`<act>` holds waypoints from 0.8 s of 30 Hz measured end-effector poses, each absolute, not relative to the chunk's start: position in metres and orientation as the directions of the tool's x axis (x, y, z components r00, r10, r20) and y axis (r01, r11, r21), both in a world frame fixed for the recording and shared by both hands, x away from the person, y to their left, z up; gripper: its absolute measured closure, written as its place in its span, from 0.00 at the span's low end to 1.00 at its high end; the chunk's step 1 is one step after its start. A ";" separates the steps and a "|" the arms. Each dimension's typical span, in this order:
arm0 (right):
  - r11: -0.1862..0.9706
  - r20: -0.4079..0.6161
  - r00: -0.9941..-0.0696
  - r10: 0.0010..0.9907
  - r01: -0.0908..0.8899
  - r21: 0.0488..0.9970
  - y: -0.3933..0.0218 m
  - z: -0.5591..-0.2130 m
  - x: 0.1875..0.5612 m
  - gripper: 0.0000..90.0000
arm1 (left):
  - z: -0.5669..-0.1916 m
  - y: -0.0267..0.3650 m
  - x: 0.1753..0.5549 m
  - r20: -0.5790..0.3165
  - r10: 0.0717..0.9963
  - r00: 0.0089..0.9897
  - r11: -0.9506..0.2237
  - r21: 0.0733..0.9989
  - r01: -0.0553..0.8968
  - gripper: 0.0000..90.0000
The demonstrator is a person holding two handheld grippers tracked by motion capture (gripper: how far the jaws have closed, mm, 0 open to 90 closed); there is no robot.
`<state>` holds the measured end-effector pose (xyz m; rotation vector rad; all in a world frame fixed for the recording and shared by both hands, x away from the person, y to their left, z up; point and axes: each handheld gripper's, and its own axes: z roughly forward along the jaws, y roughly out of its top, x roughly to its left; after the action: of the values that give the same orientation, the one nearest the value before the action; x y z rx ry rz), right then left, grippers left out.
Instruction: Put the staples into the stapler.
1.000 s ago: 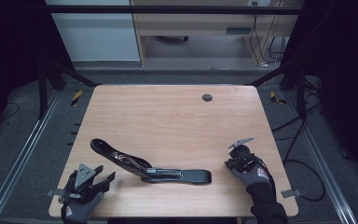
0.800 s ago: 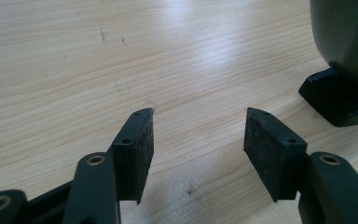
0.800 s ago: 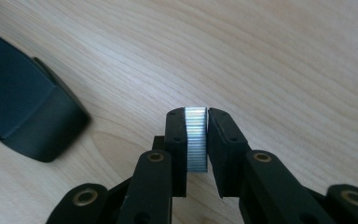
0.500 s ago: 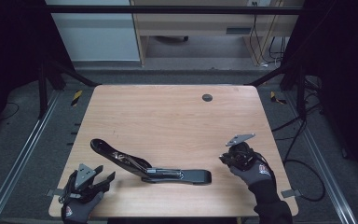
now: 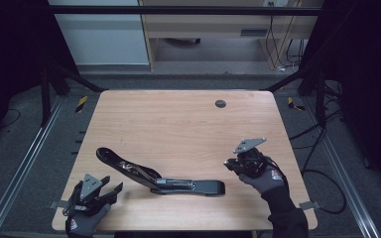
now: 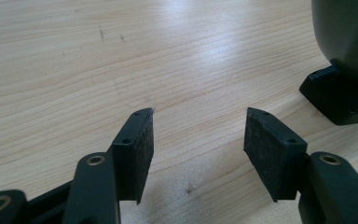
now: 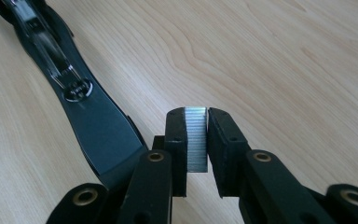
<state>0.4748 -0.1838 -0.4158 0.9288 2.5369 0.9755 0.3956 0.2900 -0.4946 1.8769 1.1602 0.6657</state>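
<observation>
A silvery strip of metal staples (image 7: pixel 196 140) is being carried, clamped in the right tool (image 7: pixel 196 122), lifted since a second ago above the opened black stapler (image 5: pixel 158 178) on the wooden worktop (image 5: pixel 178 129), apparently for loading, while the left tool (image 6: pixel 198 130) is resting apart, empty.

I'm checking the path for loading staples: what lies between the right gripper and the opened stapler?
Bare wooden table. In the high view, the right gripper, shut on a staple strip, hangs just right of the opened stapler; nothing lies between them.
</observation>
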 end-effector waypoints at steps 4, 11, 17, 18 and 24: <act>0.574 -0.018 -0.776 0.631 0.451 0.684 -0.178 -0.412 0.477 0.87 | -0.494 0.290 0.396 0.016 0.900 0.436 -0.243 0.848 0.470 0.47; 0.600 -0.022 -0.820 0.571 0.399 0.693 -0.164 -0.406 0.480 0.87 | -0.495 0.290 0.396 0.016 0.900 0.435 -0.243 0.848 0.471 0.47; 0.622 -0.027 -0.853 0.521 0.358 0.697 -0.153 -0.399 0.483 0.87 | -0.494 0.290 0.396 0.017 0.900 0.436 -0.244 0.848 0.471 0.47; 0.623 -0.027 -0.860 0.509 0.347 0.701 -0.152 -0.398 0.483 0.87 | -0.494 0.290 0.396 0.017 0.900 0.436 -0.244 0.848 0.471 0.47; 0.638 -0.024 -0.882 0.471 0.321 0.700 -0.141 -0.394 0.486 0.87 | -0.494 0.290 0.396 0.016 0.900 0.436 -0.243 0.848 0.471 0.47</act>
<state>0.4864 -0.1406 -0.3939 0.6505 2.6533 1.0744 0.3956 0.2903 -0.4944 1.8738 1.1627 0.6647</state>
